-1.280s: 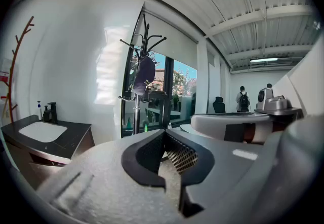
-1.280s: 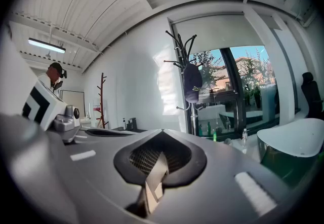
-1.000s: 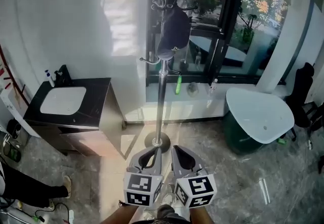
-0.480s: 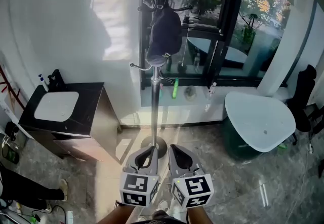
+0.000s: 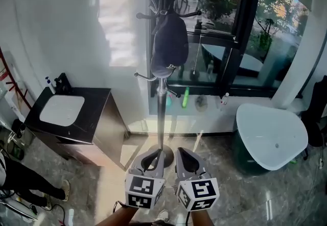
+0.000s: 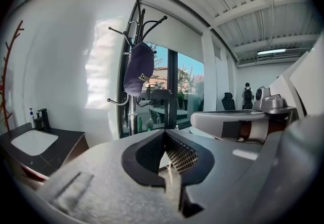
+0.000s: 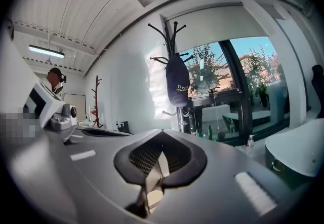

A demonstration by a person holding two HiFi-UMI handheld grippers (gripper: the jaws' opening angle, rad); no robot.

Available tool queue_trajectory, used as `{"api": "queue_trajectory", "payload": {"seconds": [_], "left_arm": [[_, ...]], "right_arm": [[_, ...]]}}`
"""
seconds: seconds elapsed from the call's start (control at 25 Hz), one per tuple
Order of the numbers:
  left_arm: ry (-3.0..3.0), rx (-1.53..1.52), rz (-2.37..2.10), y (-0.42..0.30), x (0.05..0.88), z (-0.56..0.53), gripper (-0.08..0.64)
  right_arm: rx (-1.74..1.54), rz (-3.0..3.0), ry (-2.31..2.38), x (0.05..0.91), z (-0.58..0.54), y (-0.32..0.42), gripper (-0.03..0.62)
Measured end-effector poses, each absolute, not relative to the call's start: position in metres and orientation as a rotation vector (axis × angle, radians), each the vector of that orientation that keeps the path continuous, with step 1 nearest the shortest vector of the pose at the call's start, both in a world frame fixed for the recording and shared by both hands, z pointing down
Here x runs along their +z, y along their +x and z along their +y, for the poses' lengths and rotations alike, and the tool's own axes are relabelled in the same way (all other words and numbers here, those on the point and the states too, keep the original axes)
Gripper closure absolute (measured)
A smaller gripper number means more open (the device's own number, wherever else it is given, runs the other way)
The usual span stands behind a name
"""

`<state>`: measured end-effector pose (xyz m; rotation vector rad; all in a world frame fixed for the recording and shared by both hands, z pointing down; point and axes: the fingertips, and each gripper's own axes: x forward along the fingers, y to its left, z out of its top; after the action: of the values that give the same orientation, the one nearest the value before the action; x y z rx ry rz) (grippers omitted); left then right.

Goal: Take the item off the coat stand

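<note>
A dark navy cap (image 5: 169, 45) hangs from an upper hook of the black and chrome coat stand (image 5: 162, 112), which stands on the floor in front of the window. The cap (image 6: 137, 68) is far ahead in the left gripper view, and the cap (image 7: 178, 86) also in the right gripper view. My left gripper (image 5: 152, 156) and right gripper (image 5: 184, 155) are side by side low in the head view, near the stand's base and well below the cap. Both are shut with nothing between their jaws.
A black cabinet (image 5: 97, 117) with a white sink stands left of the stand, with a soap bottle (image 5: 48, 83) on it. A white round table (image 5: 271, 130) is at the right. A green bottle (image 5: 185, 97) sits on the window sill. A person's leg (image 5: 28, 186) shows at lower left.
The head view has shifted a little and the stand now looks slightly nearer. The grippers stay together and shut, and the cap still hangs on its hook.
</note>
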<state>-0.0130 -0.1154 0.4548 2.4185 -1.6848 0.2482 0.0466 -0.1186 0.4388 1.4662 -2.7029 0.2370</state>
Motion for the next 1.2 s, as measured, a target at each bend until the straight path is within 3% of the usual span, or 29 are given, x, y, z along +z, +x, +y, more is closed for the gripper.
{"api": "queue_trajectory", "payload": {"seconds": [0.68,1.2], "left_arm": [[2.395,0.236,-1.725,-0.025,0.454,-0.177,0.555],[2.481,0.177,-1.702,-0.045,0.419,-0.246,0.555]], "right_arm": [[0.075,-2.726,1.422,0.411,-0.188,0.036,0.586],[-0.196,-2.742,1.459,0.335,-0.26,0.022,0.576]]}}
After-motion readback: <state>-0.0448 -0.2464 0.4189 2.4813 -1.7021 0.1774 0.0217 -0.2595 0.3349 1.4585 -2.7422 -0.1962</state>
